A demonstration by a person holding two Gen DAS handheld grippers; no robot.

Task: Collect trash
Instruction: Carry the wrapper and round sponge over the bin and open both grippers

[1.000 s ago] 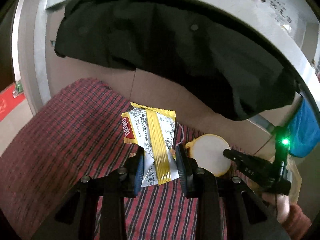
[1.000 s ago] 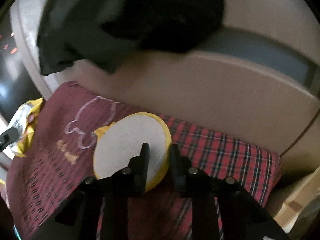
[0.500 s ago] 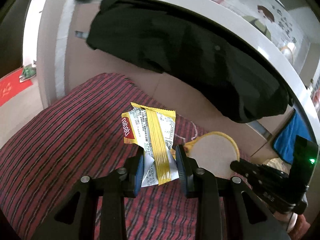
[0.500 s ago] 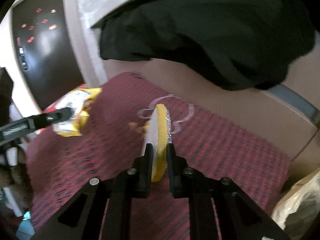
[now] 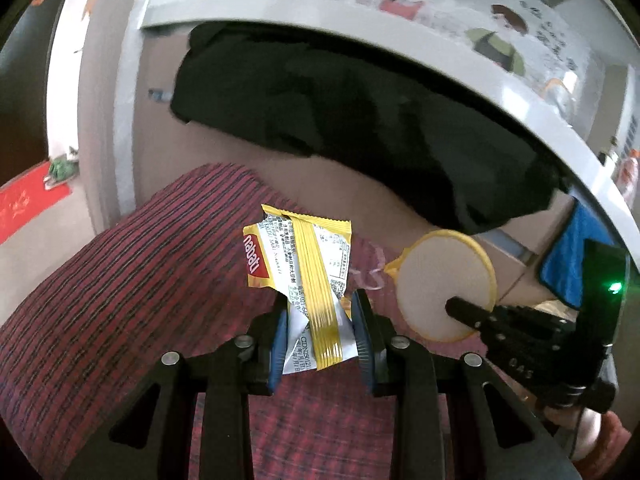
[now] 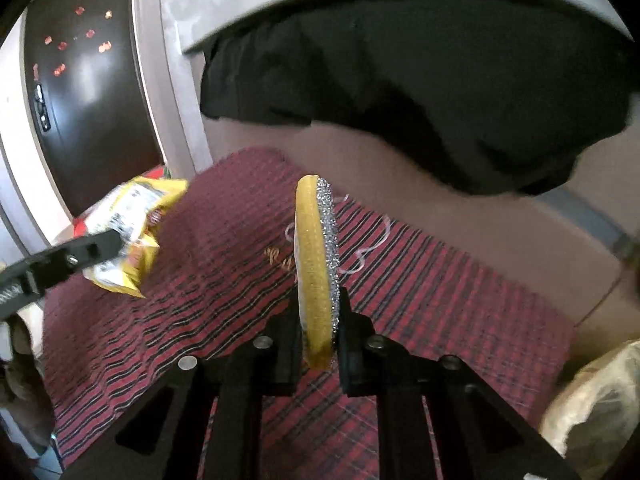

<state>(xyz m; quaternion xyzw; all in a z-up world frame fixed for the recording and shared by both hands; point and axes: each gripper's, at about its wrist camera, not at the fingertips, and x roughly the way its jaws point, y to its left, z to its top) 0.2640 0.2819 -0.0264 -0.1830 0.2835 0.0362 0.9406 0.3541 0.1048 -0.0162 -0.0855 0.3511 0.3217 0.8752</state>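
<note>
My left gripper is shut on a crumpled yellow and white snack wrapper, held above the red plaid cushion. A round yellow scouring pad with a silver face stands edge-on between the fingers of my right gripper; its jaws are closing and press on the pad's lower edge. In the left wrist view the right gripper holds the pad up at the right. The right wrist view shows the left gripper with the wrapper at the left.
A black garment hangs over the brown backrest behind the cushion. A blue cloth lies at the far right. A pale plastic bag sits beyond the cushion's right edge. A dark door and a red floor mat are on the left.
The right gripper has lifted the scouring pad off the cushion and rolled it from flat to edge-on. The left gripper has drifted with the wrapper still in it.
</note>
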